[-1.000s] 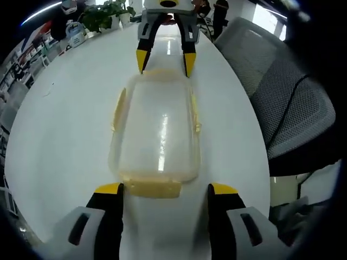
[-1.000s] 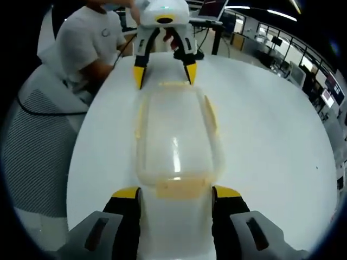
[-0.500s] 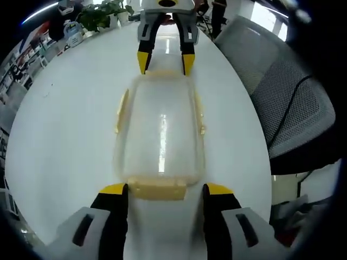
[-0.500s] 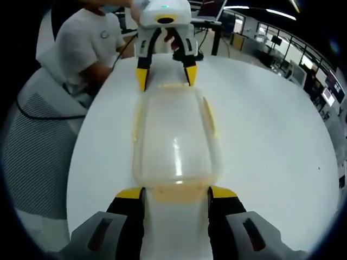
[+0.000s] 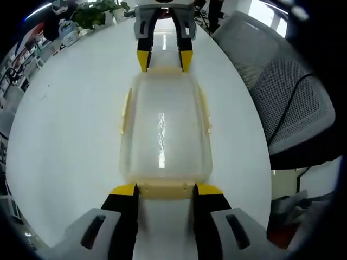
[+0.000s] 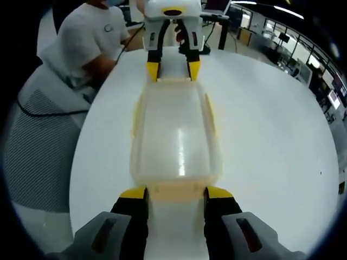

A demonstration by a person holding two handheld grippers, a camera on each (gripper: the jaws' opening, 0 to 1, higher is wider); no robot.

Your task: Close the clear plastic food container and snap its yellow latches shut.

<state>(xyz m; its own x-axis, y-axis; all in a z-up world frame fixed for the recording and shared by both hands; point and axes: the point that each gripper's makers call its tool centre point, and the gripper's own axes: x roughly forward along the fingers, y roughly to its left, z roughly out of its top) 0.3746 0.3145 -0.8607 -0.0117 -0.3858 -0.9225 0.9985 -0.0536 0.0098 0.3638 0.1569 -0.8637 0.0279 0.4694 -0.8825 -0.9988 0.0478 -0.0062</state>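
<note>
The clear plastic container [image 5: 162,127] [image 6: 176,132] lies lengthwise on the white table with its lid on. Yellow side latches [image 5: 126,111] [image 6: 209,115] run along its long edges. My left gripper [image 5: 166,190] is open, its jaws closely flanking the near yellow end latch [image 5: 165,189]. It appears again as the left gripper [image 6: 173,69] at the container's far end. My right gripper [image 6: 176,193] is open too, its jaws either side of the opposite end latch [image 6: 176,190]. It also appears as the right gripper [image 5: 164,59]. Whether any jaw touches a latch I cannot tell.
A grey mesh office chair [image 5: 293,97] [image 6: 38,135] stands beside the round white table [image 5: 59,124] on one side. A person in a white shirt [image 6: 92,38] sits behind it. Potted plants [image 5: 95,12] stand at the table's far edge.
Both grippers' jaws have narrowed from wide open to about the width of the end latches. Both have edged closer to the container's ends. The container has not moved.
</note>
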